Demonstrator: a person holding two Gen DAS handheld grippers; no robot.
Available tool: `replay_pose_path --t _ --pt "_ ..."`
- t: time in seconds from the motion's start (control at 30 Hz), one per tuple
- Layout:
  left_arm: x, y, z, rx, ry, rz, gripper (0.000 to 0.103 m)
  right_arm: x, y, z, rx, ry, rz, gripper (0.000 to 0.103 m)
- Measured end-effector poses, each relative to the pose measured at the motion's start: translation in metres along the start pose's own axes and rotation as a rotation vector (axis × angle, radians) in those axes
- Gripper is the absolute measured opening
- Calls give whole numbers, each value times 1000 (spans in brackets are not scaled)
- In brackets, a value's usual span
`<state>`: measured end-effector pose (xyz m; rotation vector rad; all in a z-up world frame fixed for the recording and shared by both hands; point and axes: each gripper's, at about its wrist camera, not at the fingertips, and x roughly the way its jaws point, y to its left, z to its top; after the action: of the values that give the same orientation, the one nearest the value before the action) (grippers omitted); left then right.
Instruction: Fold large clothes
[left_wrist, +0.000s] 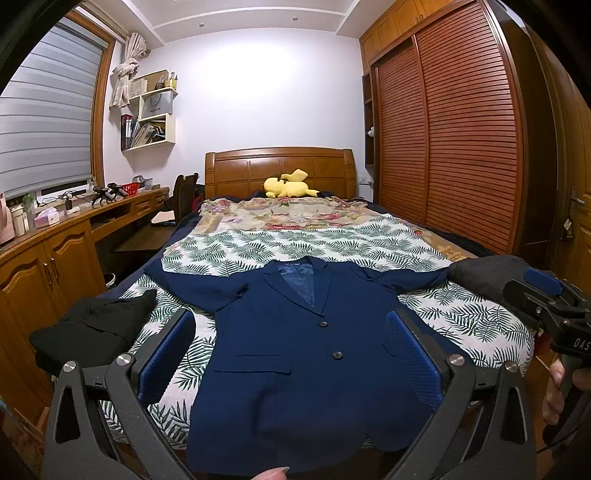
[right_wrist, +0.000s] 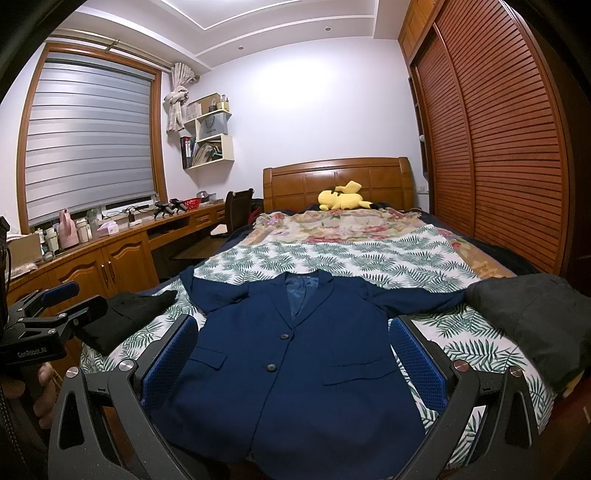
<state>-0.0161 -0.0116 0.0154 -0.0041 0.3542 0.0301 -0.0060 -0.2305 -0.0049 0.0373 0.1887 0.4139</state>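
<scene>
Navy blue wool-like cloth fills the middle of both wrist views: a jacket lies face up and buttoned on the bed, which is covered with a white sheet printed with green leaves. Taking the jacket as the landmark, its long axis runs from the hem, nearest both cameras at the foot of the bed, straight away to the collar, which points toward the wooden headboard. Its two sleeves spread sideways from the shoulders. The left claw hovers above the hem end, toward the jacket's left half, jaws spread wide and gripping nothing. The right claw hovers above the hem end too, toward the jacket's right half, jaws also spread wide and empty. Neither claw touches the cloth as far as can be seen. Beyond the jacket's left sleeve sits a folded black garment; at the tip of its right sleeve sits a dark grey bundle. Judging from this layout, each sleeve lies forward and outward of its own claw, so the left claw is nearer the left sleeve and the right claw nearer the right.
</scene>
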Motion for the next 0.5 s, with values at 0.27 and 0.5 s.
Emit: replay_pose_path --t 0.27,0.5 --pt "-1 0 1 -2 1 -2 103 0 0 0 0 2 1 103" --pt "19 9 -3 -6 50 22 103 16 1 -4 -13 37 9 103"
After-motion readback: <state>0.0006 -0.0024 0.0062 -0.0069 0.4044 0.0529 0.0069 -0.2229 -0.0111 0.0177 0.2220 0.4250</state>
